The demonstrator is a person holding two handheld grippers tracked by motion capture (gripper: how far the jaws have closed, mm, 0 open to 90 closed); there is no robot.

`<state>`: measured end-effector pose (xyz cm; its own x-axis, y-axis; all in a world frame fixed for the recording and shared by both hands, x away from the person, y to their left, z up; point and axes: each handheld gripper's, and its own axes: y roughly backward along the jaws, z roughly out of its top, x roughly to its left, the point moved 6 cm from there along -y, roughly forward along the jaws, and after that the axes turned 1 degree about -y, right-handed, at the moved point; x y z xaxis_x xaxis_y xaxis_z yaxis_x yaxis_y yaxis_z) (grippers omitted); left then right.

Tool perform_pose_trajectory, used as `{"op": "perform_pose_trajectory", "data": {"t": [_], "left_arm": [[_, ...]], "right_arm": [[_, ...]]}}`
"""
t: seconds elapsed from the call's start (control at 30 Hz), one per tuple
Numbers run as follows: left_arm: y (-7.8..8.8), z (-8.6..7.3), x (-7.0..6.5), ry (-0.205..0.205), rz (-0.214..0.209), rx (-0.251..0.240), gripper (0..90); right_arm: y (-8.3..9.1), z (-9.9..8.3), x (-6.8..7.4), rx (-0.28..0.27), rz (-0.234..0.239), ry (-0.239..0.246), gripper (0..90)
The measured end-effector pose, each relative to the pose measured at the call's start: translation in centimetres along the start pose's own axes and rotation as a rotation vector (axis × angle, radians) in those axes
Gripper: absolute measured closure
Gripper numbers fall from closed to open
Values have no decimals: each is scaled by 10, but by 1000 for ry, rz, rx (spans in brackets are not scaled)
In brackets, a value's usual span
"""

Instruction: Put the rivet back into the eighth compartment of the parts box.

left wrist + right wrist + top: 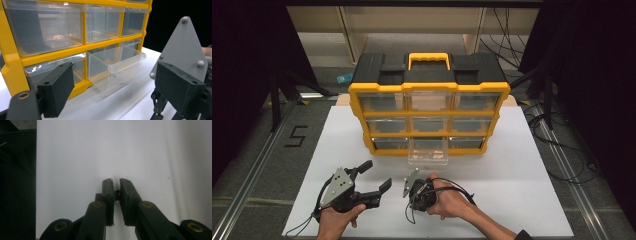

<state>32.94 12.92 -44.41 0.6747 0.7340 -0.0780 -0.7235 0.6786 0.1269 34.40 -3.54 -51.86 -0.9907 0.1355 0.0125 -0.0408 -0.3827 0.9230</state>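
While the right tool (115,185) pinches a small dark screw (116,195) low over the white tabletop (522,165), the pulled-out clear drawer (428,151) lies just ahead; left tool (377,176) gapes empty.

Both grippers (374,180) (408,187) were black with grey triangular plates, brass pivot pins and thin black cables; a dark sleeve (523,235) covered the right forearm

White tabletop (522,190) is lying open right of the hands. Far side: yellow organizer (429,107) is blocking passage, its pulled-out bottom-middle drawer (428,152) jutting toward the near edge.
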Motion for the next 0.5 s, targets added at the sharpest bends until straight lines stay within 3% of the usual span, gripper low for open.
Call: {"op": "perform_pose_trajectory", "data": {"t": [0.23, 0.5], "left_arm": [[0, 0, 0, 1, -1, 0, 159], [0, 0, 0, 1, 0, -1, 159]], "right_arm": [[26, 7, -10, -107, -22, -32, 825], [51, 12, -18, -172, -53, -27, 825]]}}
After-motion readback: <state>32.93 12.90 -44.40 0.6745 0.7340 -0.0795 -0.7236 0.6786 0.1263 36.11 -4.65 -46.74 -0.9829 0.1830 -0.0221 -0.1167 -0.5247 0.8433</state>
